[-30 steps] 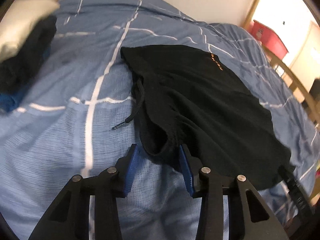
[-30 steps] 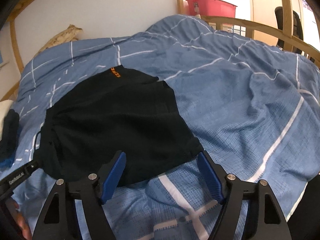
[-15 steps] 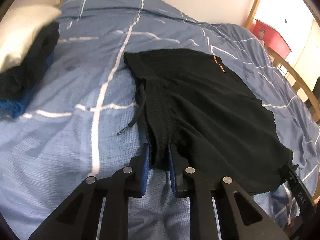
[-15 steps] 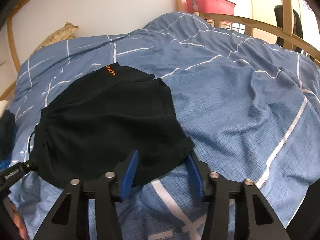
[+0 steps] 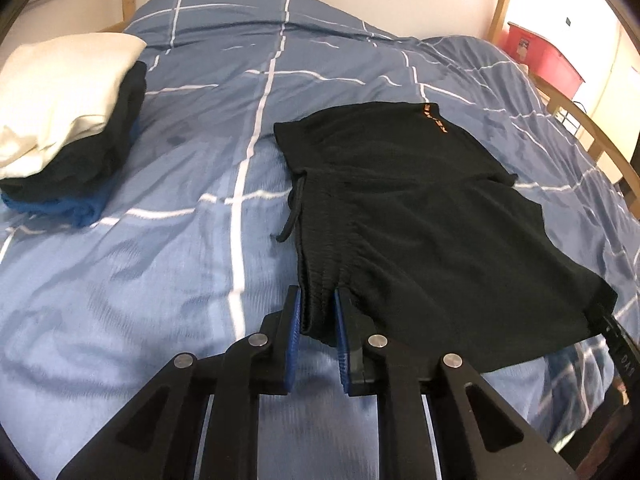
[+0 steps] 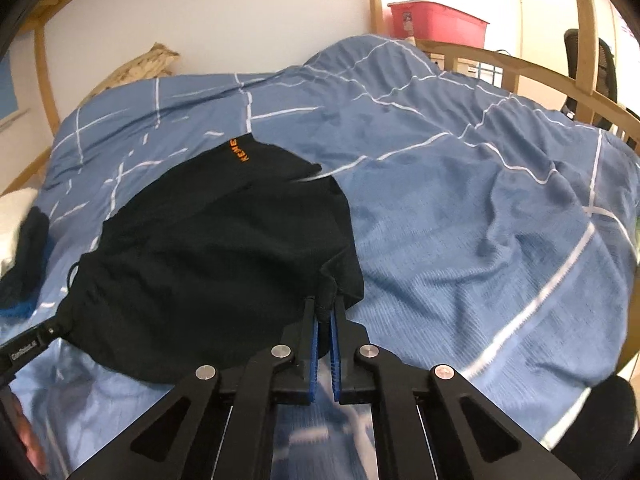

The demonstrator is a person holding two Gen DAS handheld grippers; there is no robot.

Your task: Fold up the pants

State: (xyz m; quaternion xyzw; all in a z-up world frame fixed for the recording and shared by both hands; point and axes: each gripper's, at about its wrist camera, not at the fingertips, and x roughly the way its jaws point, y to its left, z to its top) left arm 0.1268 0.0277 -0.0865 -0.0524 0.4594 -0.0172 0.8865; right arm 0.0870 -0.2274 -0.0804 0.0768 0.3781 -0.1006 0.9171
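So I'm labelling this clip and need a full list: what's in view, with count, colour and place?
pants: one, black with orange lettering, flat on the duvet
duvet: one, blue with white lines, covering the bed
folded clothes: one stack, cream over black over blue, far left
bed frame: one, wooden, around the bed
bin: one, red, beyond the frame
left gripper: black with blue pads, clamping the waistband
right gripper: same, pinching the hem corner

Black pants (image 5: 420,220) lie spread, near edge lifted.
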